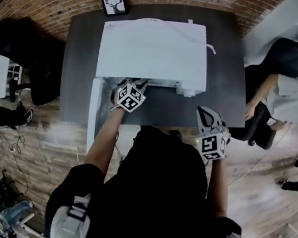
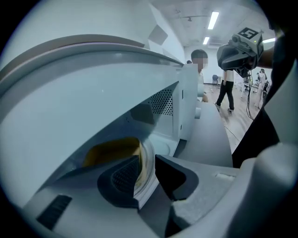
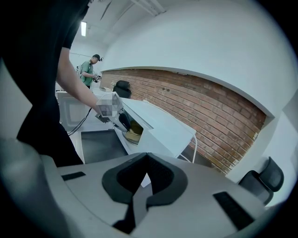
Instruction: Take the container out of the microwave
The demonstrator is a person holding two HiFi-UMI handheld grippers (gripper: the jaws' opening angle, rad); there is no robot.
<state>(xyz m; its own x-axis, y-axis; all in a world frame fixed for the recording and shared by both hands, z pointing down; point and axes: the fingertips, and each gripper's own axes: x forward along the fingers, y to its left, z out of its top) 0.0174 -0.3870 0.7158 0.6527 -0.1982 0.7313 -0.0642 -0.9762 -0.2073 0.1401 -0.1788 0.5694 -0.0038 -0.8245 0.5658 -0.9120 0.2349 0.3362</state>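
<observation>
A white microwave (image 1: 154,50) stands on the dark table (image 1: 225,55) with its door (image 1: 93,114) swung open to the left. My left gripper (image 1: 131,83) reaches into the cavity. Its jaws are shut on the pale rim of a round container (image 2: 114,149) with yellow contents, which sits inside the microwave (image 2: 163,104). From the right gripper view, the left gripper (image 3: 122,122) holds that container (image 3: 134,135) at the microwave's (image 3: 160,128) mouth. My right gripper (image 1: 208,114) hangs back over the table's front right edge; its jaws (image 3: 145,179) are shut with nothing between them.
A framed deer picture (image 1: 113,1) stands behind the microwave against the brick wall. Black office chairs (image 1: 21,46) (image 1: 292,54) flank the table, and a seated person (image 1: 290,103) is close to its right side. Other people stand farther off (image 2: 228,88) (image 3: 88,72).
</observation>
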